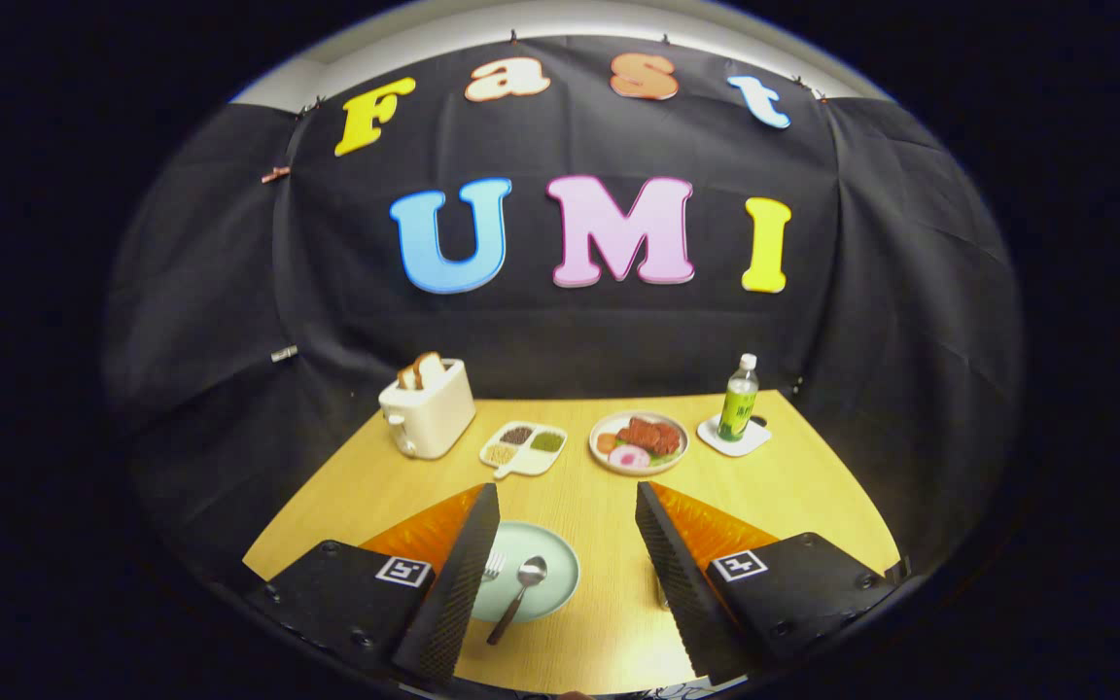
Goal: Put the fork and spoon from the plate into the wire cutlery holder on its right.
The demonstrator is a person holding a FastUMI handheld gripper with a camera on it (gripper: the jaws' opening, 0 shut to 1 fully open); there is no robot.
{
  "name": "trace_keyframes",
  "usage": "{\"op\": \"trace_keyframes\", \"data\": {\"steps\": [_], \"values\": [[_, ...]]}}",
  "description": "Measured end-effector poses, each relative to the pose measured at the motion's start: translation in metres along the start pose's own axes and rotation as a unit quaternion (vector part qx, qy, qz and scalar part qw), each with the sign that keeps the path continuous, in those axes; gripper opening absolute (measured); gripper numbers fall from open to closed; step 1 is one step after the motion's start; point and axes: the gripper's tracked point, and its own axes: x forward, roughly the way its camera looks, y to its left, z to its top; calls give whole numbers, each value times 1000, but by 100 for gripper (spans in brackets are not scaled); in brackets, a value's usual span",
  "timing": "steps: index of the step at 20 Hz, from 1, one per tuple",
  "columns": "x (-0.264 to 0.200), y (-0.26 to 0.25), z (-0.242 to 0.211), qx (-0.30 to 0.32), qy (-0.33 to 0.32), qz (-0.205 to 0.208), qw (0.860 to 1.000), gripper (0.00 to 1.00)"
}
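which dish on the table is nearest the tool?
The pale green plate, lying between the open tool's fingers with the spoon and fork on it. The food plate and the divided condiment dish sit beyond the fingertips.

Fork (494, 565) half behind finger (458, 583).

A pale wooden bench (793, 486) stands inside a booth. Black cloth (910, 292), hanging in soft folds and pinned along its top edge, forms the wall behind and to both sides. Above the cloth, a strip of light grey ceiling (560, 17) shows.
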Motion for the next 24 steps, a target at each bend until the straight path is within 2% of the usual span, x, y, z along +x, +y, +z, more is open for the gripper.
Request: {"op": "trace_keyframes", "data": {"steps": [4,8,10,11,12,14,17,20,22,24], "values": [[36,16,-62,6,105,0,994,86],[66,33,-115,-11,191,9,982,85],[79,39,-139,-22,224,11,974,81],[84,40,-154,-18,246,10,969,73],[90,42,-168,-9,267,6,964,69],[98,44,-189,2,305,-1,952,67],[109,45,-210,-8,343,-9,939,67],[114,50,-226,6,376,-13,926,65],[116,49,-234,5,395,-23,918,55],[118,45,-240,-4,412,-33,911,53]]}}
